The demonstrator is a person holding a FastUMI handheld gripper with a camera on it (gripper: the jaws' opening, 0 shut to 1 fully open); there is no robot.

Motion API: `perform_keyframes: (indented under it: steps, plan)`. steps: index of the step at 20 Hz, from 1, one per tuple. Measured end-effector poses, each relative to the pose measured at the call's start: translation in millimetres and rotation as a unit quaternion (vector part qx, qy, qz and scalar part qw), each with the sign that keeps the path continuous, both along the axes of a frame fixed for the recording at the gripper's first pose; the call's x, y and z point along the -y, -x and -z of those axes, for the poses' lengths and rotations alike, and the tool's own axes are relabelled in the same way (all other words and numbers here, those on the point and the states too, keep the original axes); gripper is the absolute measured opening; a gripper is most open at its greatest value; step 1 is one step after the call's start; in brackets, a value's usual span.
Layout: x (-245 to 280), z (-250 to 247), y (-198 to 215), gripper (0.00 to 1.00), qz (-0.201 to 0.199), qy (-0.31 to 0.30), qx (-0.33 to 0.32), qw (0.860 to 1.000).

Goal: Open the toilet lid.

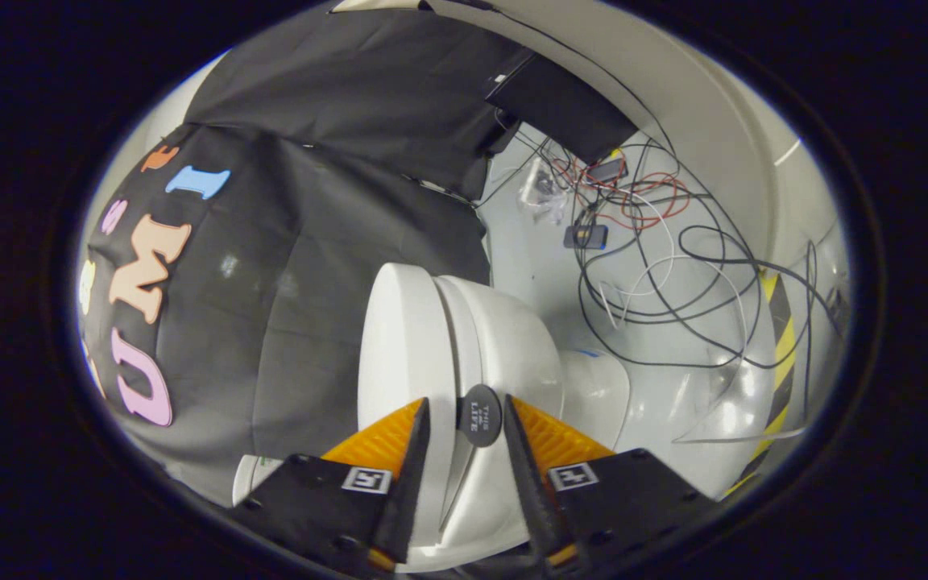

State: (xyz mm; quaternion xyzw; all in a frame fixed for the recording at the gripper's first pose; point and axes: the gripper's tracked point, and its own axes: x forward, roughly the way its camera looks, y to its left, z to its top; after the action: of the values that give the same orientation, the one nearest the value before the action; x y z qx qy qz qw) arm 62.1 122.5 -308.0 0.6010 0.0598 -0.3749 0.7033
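Where my gripper [464, 419] reaches, item one: toilet lid [399, 338], its front edge between my spread fingers, neither visibly pressing it. Item two: tangled cables [657, 258] on the floor beyond.

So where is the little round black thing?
In the gripper view, the round black disc sits on the toilet lid's edge, between the open tool's two fingers, with tangled cables beyond.

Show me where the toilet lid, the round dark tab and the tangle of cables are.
toilet lid [399, 338], gripper view, its broad outer face.
round dark tab [480, 415], gripper view, its centre, between the open gripper [464, 423] fingers.
cables [657, 266], gripper view, the loops' middle.
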Motion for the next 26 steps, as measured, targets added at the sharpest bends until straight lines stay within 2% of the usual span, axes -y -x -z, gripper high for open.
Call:
perform_keyframes:
  steps: [2, 4, 11, 16, 26]
  plan:
    - [2, 9, -1, 0.31, -0.013, -0.007, -0.014, 1.0]
    - [2, 6, -3, 0.12, -0.021, -0.012, -0.001, 1.0]
    - [1, -5, -5, 0.12, -0.06, 0.01, 0.002, 0.998]
    - [0, -21, -7, 0.12, -0.069, 0.03, 0.008, 0.997]
    - [-6, -84, -14, 0.12, -0.112, 0.124, 0.006, 0.986]
